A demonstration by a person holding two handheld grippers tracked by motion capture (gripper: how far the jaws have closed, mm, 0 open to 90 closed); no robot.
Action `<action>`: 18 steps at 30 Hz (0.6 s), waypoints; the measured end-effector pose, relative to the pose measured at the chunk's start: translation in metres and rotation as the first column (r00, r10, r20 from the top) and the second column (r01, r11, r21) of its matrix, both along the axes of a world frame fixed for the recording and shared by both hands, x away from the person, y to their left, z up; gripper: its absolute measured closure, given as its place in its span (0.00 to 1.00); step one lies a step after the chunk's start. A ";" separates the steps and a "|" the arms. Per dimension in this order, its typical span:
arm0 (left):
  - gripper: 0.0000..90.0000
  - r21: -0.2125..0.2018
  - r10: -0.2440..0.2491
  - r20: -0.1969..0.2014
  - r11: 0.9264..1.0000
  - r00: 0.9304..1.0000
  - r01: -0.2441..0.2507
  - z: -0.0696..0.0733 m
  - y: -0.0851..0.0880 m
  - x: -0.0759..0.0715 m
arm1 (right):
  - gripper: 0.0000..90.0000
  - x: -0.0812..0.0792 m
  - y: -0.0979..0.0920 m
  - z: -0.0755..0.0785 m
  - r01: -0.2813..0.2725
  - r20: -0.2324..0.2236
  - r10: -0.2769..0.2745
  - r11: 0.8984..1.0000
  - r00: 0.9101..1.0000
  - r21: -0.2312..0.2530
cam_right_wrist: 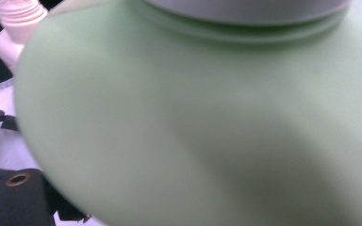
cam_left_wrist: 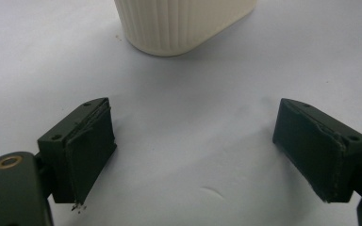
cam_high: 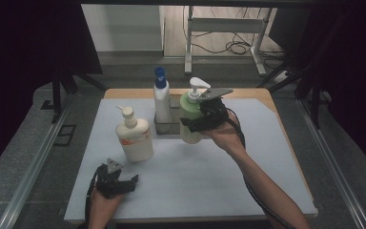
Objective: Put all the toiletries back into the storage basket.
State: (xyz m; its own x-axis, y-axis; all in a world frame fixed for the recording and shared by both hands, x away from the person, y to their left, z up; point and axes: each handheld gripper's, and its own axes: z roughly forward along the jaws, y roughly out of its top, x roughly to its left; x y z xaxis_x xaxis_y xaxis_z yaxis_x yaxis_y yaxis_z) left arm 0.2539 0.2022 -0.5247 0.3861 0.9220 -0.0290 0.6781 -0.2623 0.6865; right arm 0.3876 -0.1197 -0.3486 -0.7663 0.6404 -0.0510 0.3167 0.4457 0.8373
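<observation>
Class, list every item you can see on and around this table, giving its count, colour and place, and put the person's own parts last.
Green pump bottle: one, pale green with a white pump, held at the right of the metal holder.
Cream pump bottle: one, cream, standing left of centre on the mat.
White bottle: one, white with a blue cap, upright in the metal holder.
Metal holder: one, grey, at the back middle of the mat.
Mat: one, light grey, covering the wooden table.
Right gripper: one, black, closed around the green pump bottle.
Left gripper: one, black, jaws open, low on the mat near the cream pump bottle.

Bare surface (cam_high: 190,176) lies open across the near half, while the cream pump bottle (cam_high: 134,138), blue-capped bottle (cam_high: 161,100) and metal rack (cam_high: 167,125) block the far middle.
</observation>
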 end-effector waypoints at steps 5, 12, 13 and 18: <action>0.14 -0.001 0.000 -0.001 1.000 1.000 0.000 0.000 0.000 0.000 | 0.13 0.006 0.003 0.005 0.015 0.006 -0.015 1.000 1.000 0.003; 0.14 -0.001 0.000 -0.001 1.000 1.000 0.000 0.000 0.000 0.000 | 0.13 0.017 0.008 0.010 0.035 0.013 -0.035 0.999 0.999 -0.003; 0.14 -0.001 0.000 -0.001 1.000 1.000 0.000 0.000 0.000 0.000 | 0.13 0.019 0.009 0.011 0.041 0.012 -0.041 0.999 0.999 -0.004; 0.14 -0.001 0.000 -0.001 1.000 1.000 0.000 0.000 0.000 0.000 | 0.13 0.027 0.011 0.011 0.056 0.014 -0.056 0.998 0.998 0.000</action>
